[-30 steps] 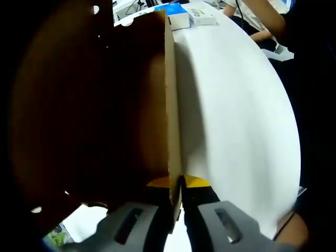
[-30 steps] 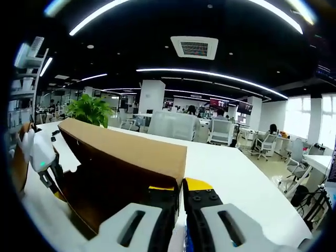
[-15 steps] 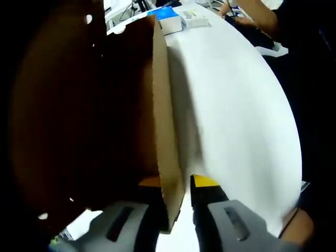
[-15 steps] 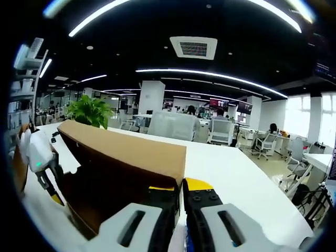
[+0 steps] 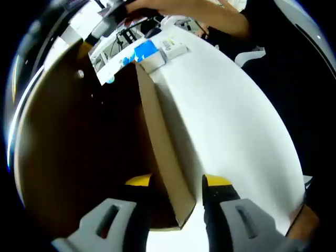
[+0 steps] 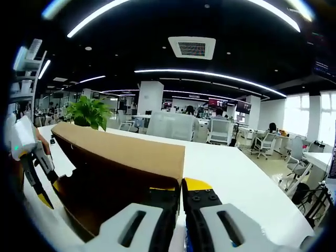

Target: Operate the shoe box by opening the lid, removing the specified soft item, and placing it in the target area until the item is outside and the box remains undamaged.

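Since a second ago, the left tongs [image 5: 177, 181] had let go of the shoe box lid [image 5: 167, 157]: their yellow-tipped jaws, then pinched together on the cardboard edge, stood spread apart with that edge between them, touching neither that I could see. In the right gripper view the left tongs [image 6: 32, 167] had drawn away from the lid's far end, nearer that view's left border.

Seen from the right gripper view, the right tongs [image 6: 182, 190] were clenched on the near corner of the lid [image 6: 121, 157], jaws pressed close with the brown board gripped between them. The lid stood raised on edge, its dark inner face turned toward the left tongs, and it ran away across the white worktop [image 6: 231, 178] toward a potted plant [image 6: 90, 111].

From the left gripper view the lid's edge ran up from the jaws toward a blue-and-white carton [image 5: 137, 55] lying at the far end of the worktop [image 5: 231, 131], with a person's arm [image 5: 199, 11] reaching above it. The soft item could not be made out; the dark side of the lid hid whatever lay behind it.
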